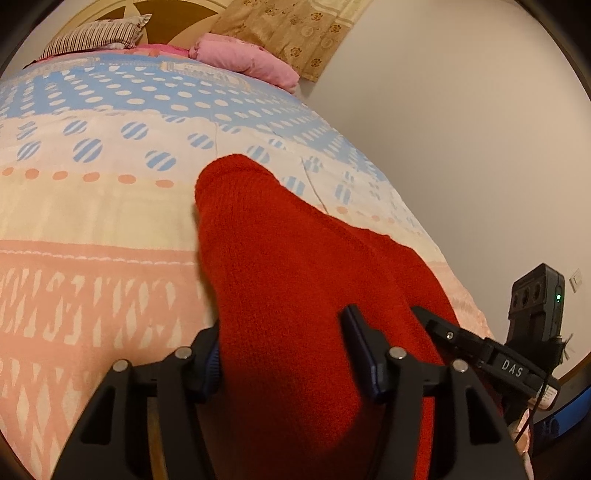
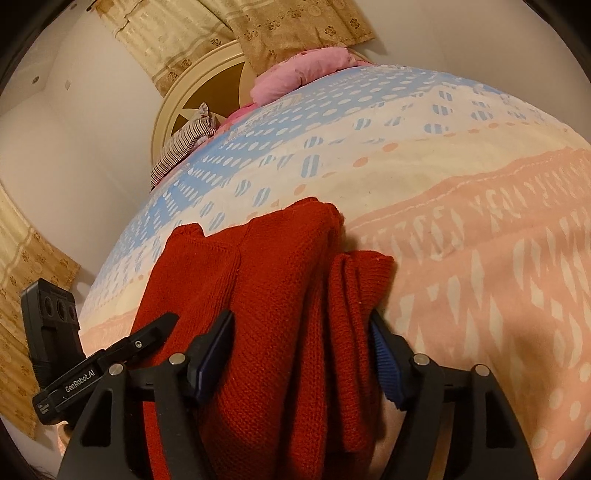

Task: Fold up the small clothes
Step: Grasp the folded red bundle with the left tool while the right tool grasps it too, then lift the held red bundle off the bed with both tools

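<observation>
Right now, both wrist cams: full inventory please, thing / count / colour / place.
red knit garment: 1, red, bunched on the near end of the bed, between the fingers of both grippers
bedspread: 1, blue, cream and peach with dots and stripes, covering the bed
pink bundle: 1, pink, far end of the bed by the curtain
striped pillow: 1, dark and white stripes, far end against the headboard
headboard: 1, cream rim with brown star panel, behind the pillow
curtain: gold floral, on the wall behind the bed; count unclear
wall: white, beside the bed
left gripper: 1, black with blue pads, red knit between its fingers
right gripper: 1, black with blue pads, folds of red knit between its fingers
</observation>
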`<state>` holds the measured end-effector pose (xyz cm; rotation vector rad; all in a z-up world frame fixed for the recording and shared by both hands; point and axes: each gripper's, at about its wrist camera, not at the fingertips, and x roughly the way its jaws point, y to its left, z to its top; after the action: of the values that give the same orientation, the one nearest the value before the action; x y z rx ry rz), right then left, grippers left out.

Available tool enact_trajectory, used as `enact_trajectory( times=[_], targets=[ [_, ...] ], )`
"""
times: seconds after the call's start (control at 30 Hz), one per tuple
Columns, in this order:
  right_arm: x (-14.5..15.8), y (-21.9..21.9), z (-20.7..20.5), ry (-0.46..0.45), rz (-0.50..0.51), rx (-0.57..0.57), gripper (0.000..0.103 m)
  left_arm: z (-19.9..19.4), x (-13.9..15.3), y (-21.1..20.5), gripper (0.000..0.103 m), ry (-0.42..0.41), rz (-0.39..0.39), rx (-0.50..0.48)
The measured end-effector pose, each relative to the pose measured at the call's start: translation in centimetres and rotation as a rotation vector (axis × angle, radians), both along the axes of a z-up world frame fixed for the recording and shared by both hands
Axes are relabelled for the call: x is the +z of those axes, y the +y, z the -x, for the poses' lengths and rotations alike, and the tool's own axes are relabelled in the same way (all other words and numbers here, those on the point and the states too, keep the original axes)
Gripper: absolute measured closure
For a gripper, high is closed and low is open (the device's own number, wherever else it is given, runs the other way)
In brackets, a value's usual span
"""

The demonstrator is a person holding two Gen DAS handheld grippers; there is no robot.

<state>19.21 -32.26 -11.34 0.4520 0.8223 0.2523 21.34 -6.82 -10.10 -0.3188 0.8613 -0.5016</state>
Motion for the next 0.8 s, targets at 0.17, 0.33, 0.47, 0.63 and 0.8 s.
enact_trajectory(
  times=[0.17,0.33,0.47,0.63,0.8],
  targets=[
    [0.7,1.2,0.4,-0.034,0.083,0.012,0.053,0.2,0.2,0.0,0.063,-0.021,0.005,-0.002],
    [1.9,2.8,1.1,-0.062,0.212,0.0,0.06,1.0,0.9,-0.2,0.067,-0.058,-0.043,0.013],
    [3.3,4.4,2.3,-0.078,0.303,-0.008,0.063,2.1,2.1,-0.3,0.069,-0.081,-0.086,0.013],
    [5.7,5.7,5.0,-0.106,0.365,-0.007,0.063,5.2,4.2,-0.7,0.069,-0.15,-0.183,0.01],
    [8.3,6.5,8.2,-0.152,0.332,-0.026,0.063,7.3,6.4,0.1,0.07,-0.153,-0.192,0.015]
  ],
)
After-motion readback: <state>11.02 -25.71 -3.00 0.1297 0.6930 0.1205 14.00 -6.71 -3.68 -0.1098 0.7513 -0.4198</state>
